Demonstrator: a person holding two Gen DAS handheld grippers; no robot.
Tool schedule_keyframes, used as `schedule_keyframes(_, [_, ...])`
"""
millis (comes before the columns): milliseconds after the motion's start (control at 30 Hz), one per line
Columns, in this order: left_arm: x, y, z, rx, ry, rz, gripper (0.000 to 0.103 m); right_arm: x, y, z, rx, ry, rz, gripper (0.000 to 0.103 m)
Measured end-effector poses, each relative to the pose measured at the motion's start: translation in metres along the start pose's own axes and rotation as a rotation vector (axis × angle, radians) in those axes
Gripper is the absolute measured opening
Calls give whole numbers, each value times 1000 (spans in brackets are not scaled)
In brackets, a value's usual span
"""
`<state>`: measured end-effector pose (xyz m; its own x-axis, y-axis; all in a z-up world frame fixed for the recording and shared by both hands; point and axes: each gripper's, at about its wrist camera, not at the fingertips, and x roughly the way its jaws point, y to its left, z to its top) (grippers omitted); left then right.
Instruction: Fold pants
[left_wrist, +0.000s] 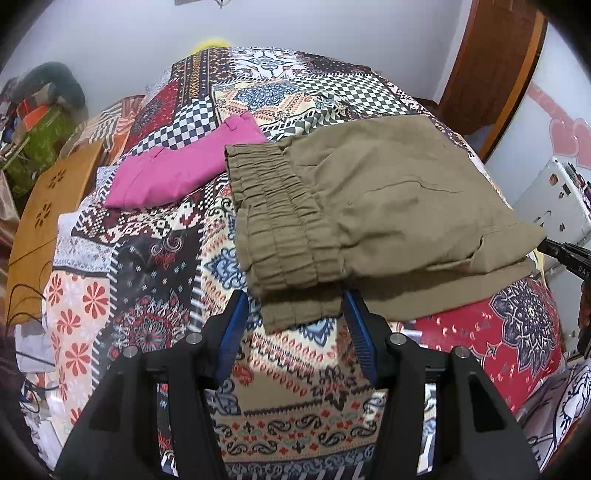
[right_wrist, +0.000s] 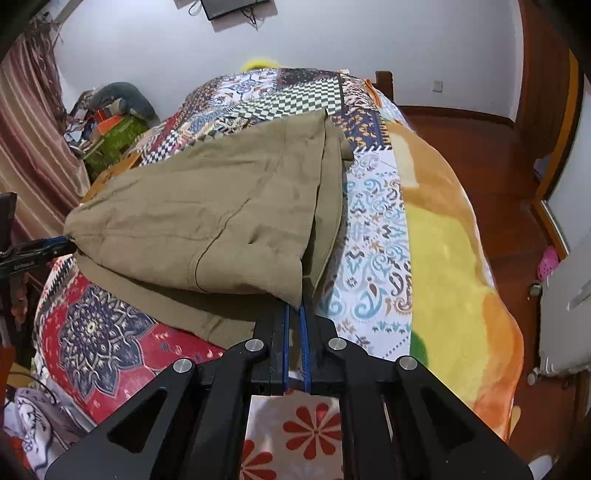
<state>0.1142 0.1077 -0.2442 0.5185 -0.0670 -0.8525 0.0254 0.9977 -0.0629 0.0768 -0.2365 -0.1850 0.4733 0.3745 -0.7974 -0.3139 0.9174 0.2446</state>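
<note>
The olive pants (left_wrist: 373, 206) lie folded on the bed, spread over the patchwork bedspread (left_wrist: 155, 258), with the gathered elastic waistband (left_wrist: 280, 229) turned toward the left side and the plain fabric stretching off to the right. The left gripper (left_wrist: 293, 314) sits low at the near edge of that waistband with its blue-lined fingers (left_wrist: 236, 325) spread wide apart, one on each side of the waistband's near corner, and nothing is pinched between them. Over on the other end, the right gripper (right_wrist: 294, 308) has its blue pads pressed nearly together on a near corner of the pants (right_wrist: 207, 225), so the cloth is nipped right at the tips; the top layer drapes back from that pinch in a loose sheet over the layer underneath. From the left wrist view the right tool shows as a dark tip at the far right corner of the fabric. A pink garment (left_wrist: 184, 166) lies folded beyond the waistband, just beside it on the bedspread. A yellow and orange fleece blanket (right_wrist: 454, 258) covers the bed's right side, well apart from the pants
</note>
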Motion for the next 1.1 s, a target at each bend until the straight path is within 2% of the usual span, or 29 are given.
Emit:
schedule_keyframes(133, [-10, 6, 1, -30, -15, 8, 54, -5, 1, -1, -9, 10, -21, 6])
schedule_keyframes(200, [-17, 8, 6, -39, -36, 19, 60, -7, 3, -1, -28, 21, -18, 7])
schedule_keyframes(333, [-28, 11, 17, -60, -82, 28, 66, -16, 3, 1, -38, 16, -25, 8])
schedule_keyframes(500, [-25, 8, 27, -70, -84, 9, 71, -29, 0, 7, -11, -19, -18, 9])
schedule_keyframes(567, [-18, 5, 29, -73, -68, 2, 71, -33, -1, 11, 6, -42, -6, 13])
schedule_keyframes(633, [-9, 2, 29, -78, -46, -3, 71, -32, 1, 16, 12, -56, -7, 35])
schedule_keyframes(700, [-2, 0, 29, -86, -31, -14, 71, -26, 4, 19, 4, -67, -15, 41])
schedule_keyframes(933, [12, 1, 21, -121, 4, -52, 71, 22, 2, 9, 42, 74, 12, 41])
schedule_keyframes(1033, [18, 0, 17, -133, 13, -69, 71, 30, -1, 1, 72, 106, 46, 41])
schedule_keyframes(1067, [19, -1, 16, -134, 16, -73, 71, 31, -2, 0, 79, 109, 54, 40])
schedule_keyframes(1100, [21, -2, 15, -132, 15, -68, 71, 32, -2, -2, 80, 111, 61, 35])
